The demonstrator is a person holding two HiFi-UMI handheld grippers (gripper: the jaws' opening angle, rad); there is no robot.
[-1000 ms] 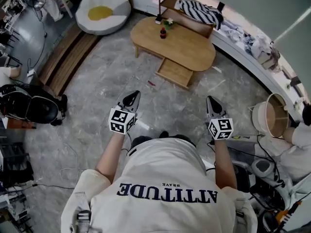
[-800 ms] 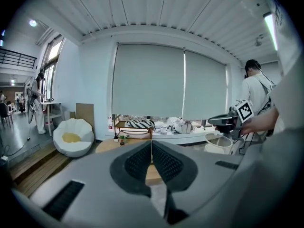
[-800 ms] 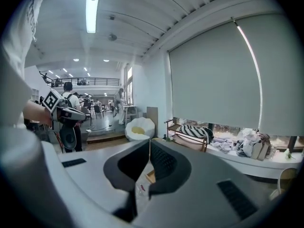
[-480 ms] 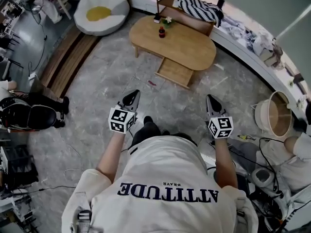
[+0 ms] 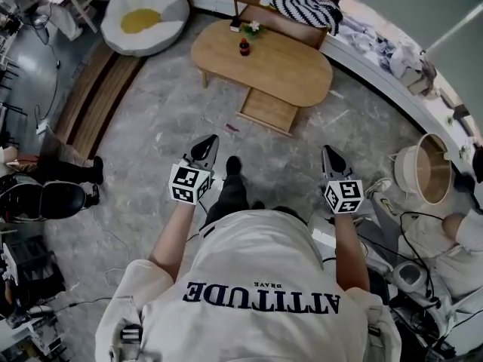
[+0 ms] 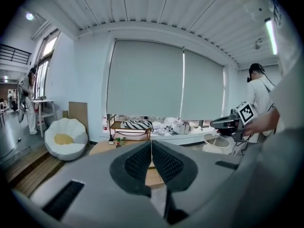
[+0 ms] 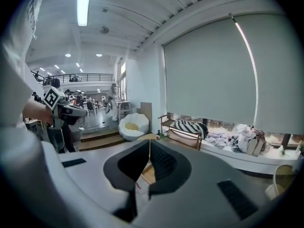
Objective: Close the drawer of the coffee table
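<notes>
At twelve o'clock the drawer hangs open, well off; left gripper and right gripper both pressed together, empty; approach step, then a push.

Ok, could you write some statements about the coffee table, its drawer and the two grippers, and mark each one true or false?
1. The drawer of the coffee table is pulled out. True.
2. The left gripper grips the front of the drawer. False: its jaws are together on nothing, and it is above the floor, apart from the table.
3. The right gripper has its jaws together and holds nothing. True.
4. The top of the coffee table is bare. False: a small dark bottle stands on it near the far edge.
5. In the head view, the white seat with the yellow middle lies to the right of the table. False: it lies to the left of it.
</notes>
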